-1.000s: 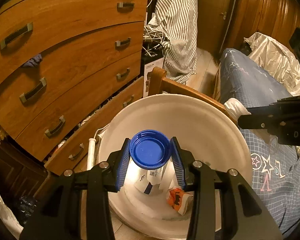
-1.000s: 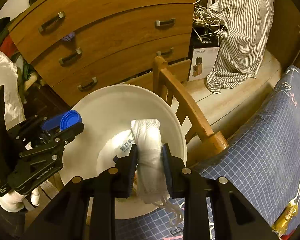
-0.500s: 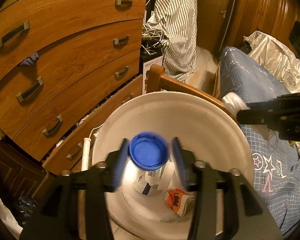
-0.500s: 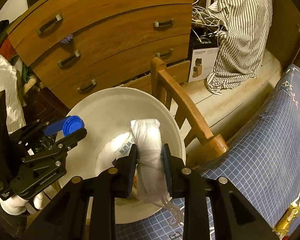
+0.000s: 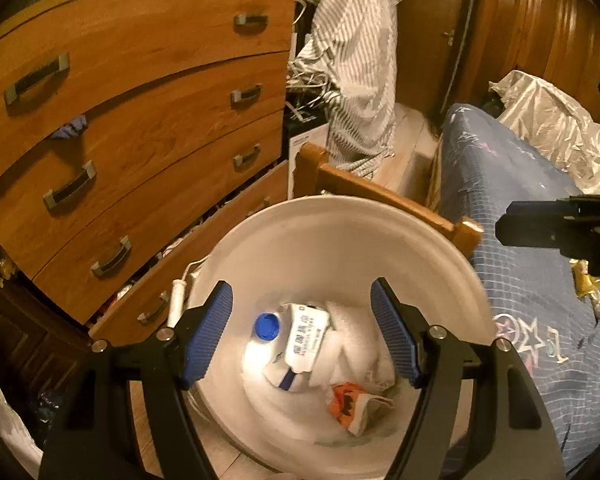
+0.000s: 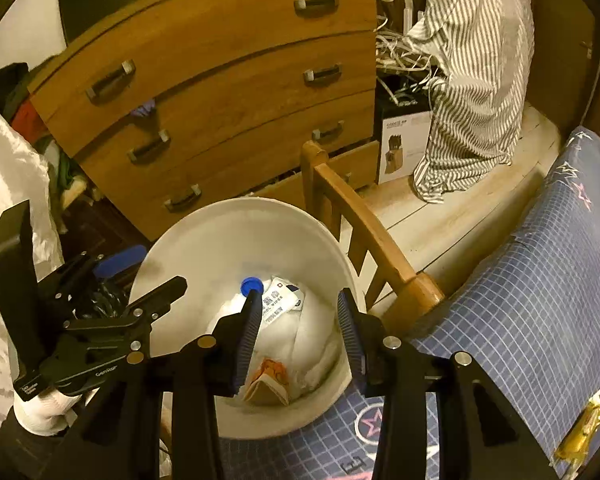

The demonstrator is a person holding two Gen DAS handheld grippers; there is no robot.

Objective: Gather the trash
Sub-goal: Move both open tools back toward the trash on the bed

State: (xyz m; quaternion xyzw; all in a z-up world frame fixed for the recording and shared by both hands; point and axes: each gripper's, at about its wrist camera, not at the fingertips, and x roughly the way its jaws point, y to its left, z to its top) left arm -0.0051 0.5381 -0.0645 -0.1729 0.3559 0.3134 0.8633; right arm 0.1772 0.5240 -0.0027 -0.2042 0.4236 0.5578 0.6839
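At the bottom of the white bin (image 5: pixel 340 240), the blue-capped bottle (image 5: pixel 266 344) lay on its side among the other trash, cap (image 5: pixel 267 326) toward the dresser (image 5: pixel 140 120) and long axis running back toward the camera. A second before, the left hand-held gripper (image 5: pixel 302 332) had clamped it above the bin; that gripper now hung over the opening with jaws wide and empty. The white wad (image 6: pixel 316 336) formerly pinched in the right hand-held gripper (image 6: pixel 298 330) also lay inside, beside a wipes packet (image 5: pixel 306 334) and an orange wrapper (image 5: pixel 348 402); its jaws stood apart, holding nothing. Both drops appeared complete. The bin stood between dresser, wooden chair (image 6: pixel 364 228) and bed (image 6: pixel 540 280).
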